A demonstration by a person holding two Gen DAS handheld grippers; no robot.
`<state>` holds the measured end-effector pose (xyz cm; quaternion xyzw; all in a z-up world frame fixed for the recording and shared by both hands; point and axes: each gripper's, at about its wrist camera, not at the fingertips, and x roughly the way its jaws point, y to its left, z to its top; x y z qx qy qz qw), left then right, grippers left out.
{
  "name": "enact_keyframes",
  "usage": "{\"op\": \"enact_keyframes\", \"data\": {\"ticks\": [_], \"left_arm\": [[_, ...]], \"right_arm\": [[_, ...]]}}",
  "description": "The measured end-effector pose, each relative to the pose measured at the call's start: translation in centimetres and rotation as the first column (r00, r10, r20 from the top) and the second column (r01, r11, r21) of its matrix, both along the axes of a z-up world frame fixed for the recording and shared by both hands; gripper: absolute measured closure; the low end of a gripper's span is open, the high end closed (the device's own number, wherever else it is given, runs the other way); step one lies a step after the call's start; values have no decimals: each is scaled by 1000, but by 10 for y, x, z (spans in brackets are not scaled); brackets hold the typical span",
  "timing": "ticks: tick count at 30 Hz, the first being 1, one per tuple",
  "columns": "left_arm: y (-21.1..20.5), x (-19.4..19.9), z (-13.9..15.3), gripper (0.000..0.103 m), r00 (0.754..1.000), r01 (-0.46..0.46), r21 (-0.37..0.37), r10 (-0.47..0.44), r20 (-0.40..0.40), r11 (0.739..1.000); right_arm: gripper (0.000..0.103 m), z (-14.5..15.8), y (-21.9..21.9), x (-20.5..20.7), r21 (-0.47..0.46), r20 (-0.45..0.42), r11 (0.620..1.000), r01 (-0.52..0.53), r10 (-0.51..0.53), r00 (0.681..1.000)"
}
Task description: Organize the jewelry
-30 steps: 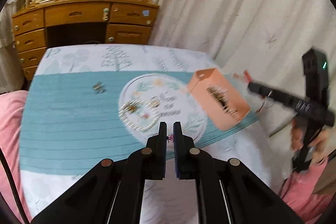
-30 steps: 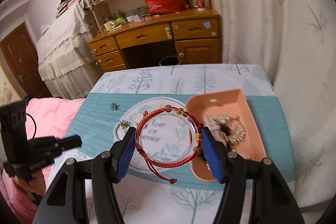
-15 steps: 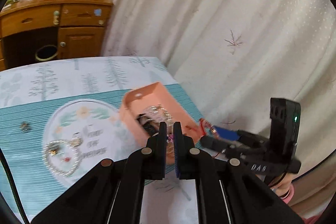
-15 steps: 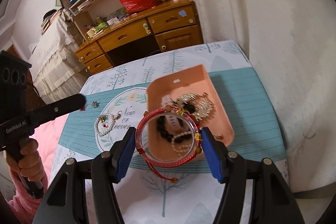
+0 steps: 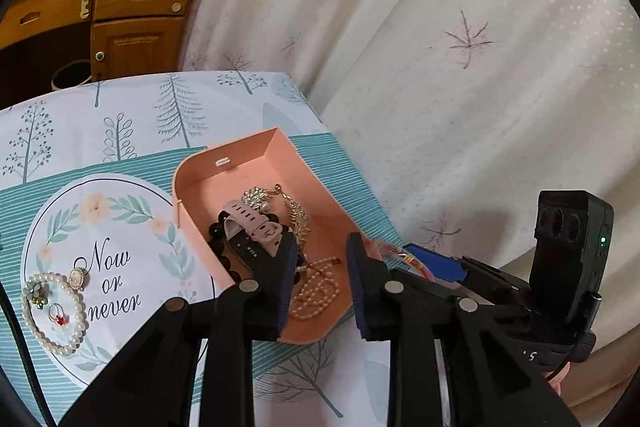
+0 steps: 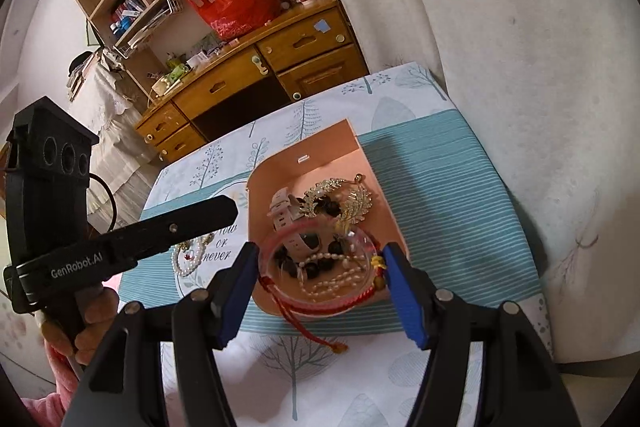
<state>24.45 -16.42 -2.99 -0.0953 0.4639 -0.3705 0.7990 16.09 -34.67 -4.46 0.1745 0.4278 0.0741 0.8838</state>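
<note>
A pink box (image 5: 256, 155) (image 6: 320, 147) lies open on the table and holds a watch (image 5: 248, 231), a gold leaf brooch (image 6: 352, 203) and a pearl strand (image 5: 316, 291). My left gripper (image 5: 320, 247) hangs over the box's near end. Its jaws are opening, and I see nothing between them. My right gripper (image 6: 320, 255) is shut on a red cord bracelet (image 6: 328, 307), which looks blurred, above the same end of the box. A pearl bracelet (image 5: 52, 315) with a ring and a small oval charm lies on the round mat (image 5: 120, 227).
A pale curtain (image 5: 440, 67) hangs close along the table's right edge. A wooden desk (image 6: 240, 75) with drawers and a red bag (image 6: 236, 7) stands beyond the far edge. The other tool's finger (image 6: 180, 223) reaches in from the left.
The left gripper swung right from the mat to the box and its jaws parted; the small item it pinched is gone from them. The right gripper carried the red bracelet over the box.
</note>
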Motion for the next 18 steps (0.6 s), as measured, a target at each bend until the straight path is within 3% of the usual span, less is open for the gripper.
{"op": "enact_keyframes", "data": {"ticks": [4, 6, 7, 11, 14, 18], "left_arm": [[8, 0, 4, 73, 999, -29, 41, 28, 28, 999], [14, 0, 8, 45, 998, -48, 61, 45, 42, 997], [17, 0, 9, 41, 997, -57, 76, 54, 50, 995], [37, -8, 19, 38, 989, -115, 160, 97, 115, 980], [55, -11, 24, 29, 983, -149, 208, 122, 133, 967], [78, -17, 30, 27, 972, -200, 269, 156, 173, 942]], "right_arm": [[35, 1, 4, 0, -14, 15, 1000, -4, 5, 1000], [32, 2, 7, -1, -19, 18, 1000, -6, 6, 1000], [32, 3, 9, -1, -24, 18, 1000, -6, 7, 1000], [32, 6, 18, -1, -34, 17, 999, -11, 12, 1000], [32, 9, 27, -3, -30, 26, 999, -19, 19, 999], [32, 13, 44, -5, -4, 50, 999, -42, 42, 998]]}}
